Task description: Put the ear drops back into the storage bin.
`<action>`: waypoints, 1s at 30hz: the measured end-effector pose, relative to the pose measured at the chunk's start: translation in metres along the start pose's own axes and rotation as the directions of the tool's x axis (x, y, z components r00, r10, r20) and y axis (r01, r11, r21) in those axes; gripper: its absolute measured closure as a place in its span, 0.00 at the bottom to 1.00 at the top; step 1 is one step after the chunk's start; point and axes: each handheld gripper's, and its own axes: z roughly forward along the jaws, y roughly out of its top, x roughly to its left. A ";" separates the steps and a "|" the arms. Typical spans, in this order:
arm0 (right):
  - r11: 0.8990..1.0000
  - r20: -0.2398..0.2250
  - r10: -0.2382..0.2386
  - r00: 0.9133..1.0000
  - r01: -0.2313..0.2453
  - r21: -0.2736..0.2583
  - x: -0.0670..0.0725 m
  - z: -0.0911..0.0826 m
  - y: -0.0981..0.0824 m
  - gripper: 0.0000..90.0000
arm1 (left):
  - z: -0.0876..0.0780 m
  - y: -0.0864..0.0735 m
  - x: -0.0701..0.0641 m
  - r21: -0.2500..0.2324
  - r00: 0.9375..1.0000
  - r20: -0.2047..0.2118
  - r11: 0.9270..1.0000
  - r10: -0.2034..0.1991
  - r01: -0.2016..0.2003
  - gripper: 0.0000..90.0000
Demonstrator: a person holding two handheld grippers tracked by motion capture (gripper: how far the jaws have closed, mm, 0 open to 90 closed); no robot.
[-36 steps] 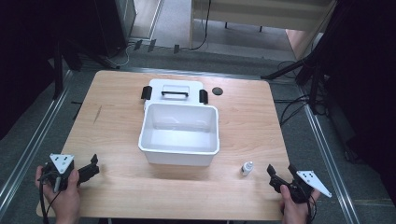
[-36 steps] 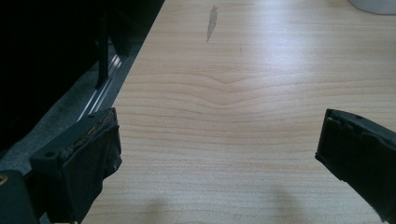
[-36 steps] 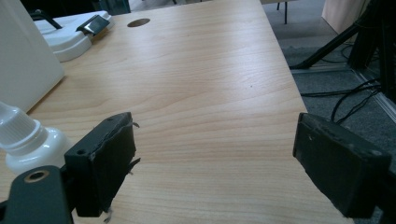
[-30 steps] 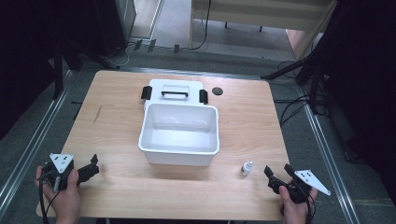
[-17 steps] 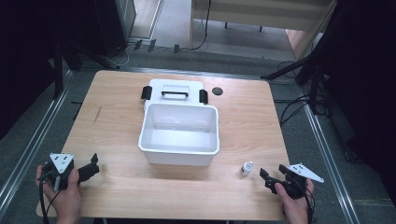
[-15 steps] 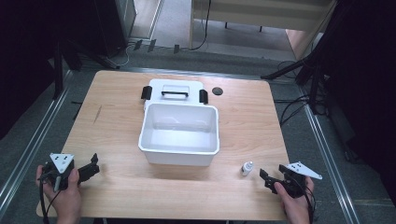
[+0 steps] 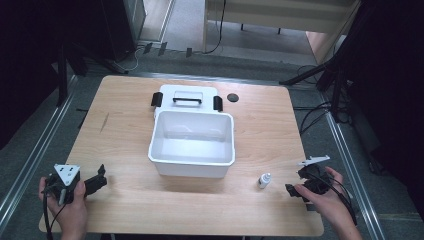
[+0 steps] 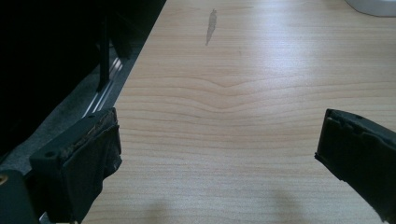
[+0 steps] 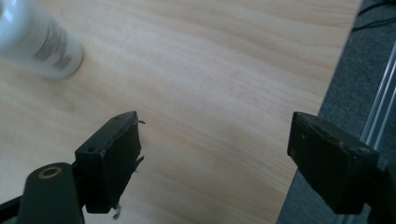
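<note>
At four o'clock of the white bin [image 7: 192, 162], right gripper [image 7: 292, 190] beside small bottle [image 7: 264, 180]
Jaws apart, empty, just narrowing slightly; hand tilted, aimed toward nine o'clock

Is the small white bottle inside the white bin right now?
No, the small white bottle stands upright on the table, in front of the white bin and apart from it, near the right gripper.

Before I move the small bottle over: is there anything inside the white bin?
The white bin looks empty: its bare white floor shows in the high view. The strip just inside its near wall is hidden by the rim. The small bottle stands outside, on the table.
</note>
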 end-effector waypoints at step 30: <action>0.932 -0.140 -0.237 0.961 0.266 0.245 0.048 -0.036 0.070 0.19 | 0.000 0.000 0.001 0.003 1.000 0.008 1.000 -0.009 0.009 0.00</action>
